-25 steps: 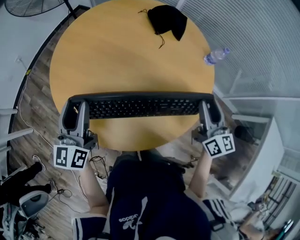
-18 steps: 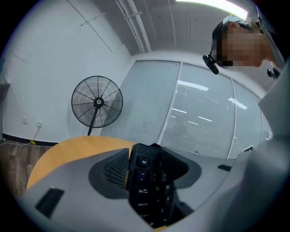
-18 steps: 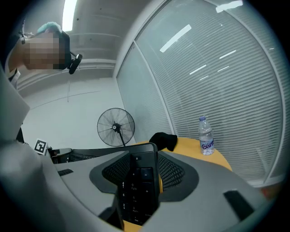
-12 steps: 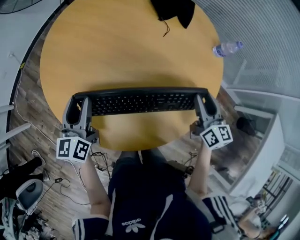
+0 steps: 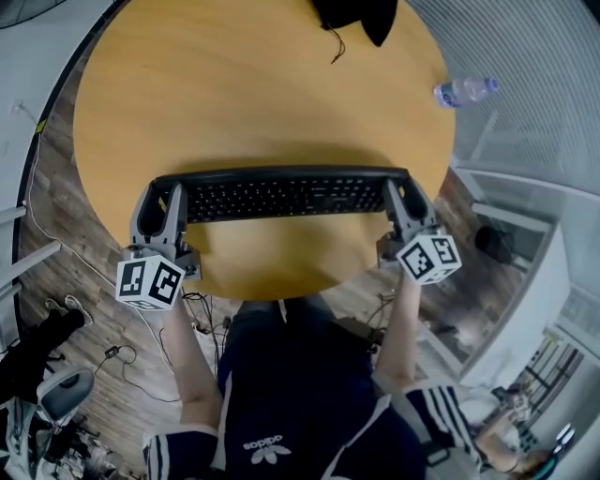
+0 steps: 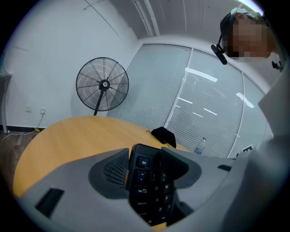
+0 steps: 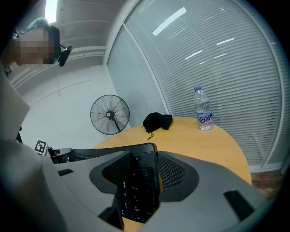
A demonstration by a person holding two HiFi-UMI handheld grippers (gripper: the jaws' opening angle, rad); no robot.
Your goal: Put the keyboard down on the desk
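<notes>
A long black keyboard (image 5: 281,197) stretches across the near part of the round wooden desk (image 5: 244,84), held at both ends. My left gripper (image 5: 171,192) is shut on its left end, where the Esc key end (image 6: 144,181) sits pinched between the jaws. My right gripper (image 5: 394,192) is shut on the right end, the number-pad end (image 7: 138,181) clamped between the jaws. In the head view the keyboard lies level over the desk's near edge; whether it touches the wood cannot be told.
A black pouch (image 5: 356,14) with a cord lies at the desk's far side, also seen as the pouch (image 7: 157,121). A water bottle (image 5: 466,91) stands at the far right rim. A floor fan (image 6: 102,84) stands beyond the desk. Cables run over the floor (image 5: 56,272).
Both grippers and the keyboard have shifted slightly forward over the desk. The grip on both ends is unchanged.
</notes>
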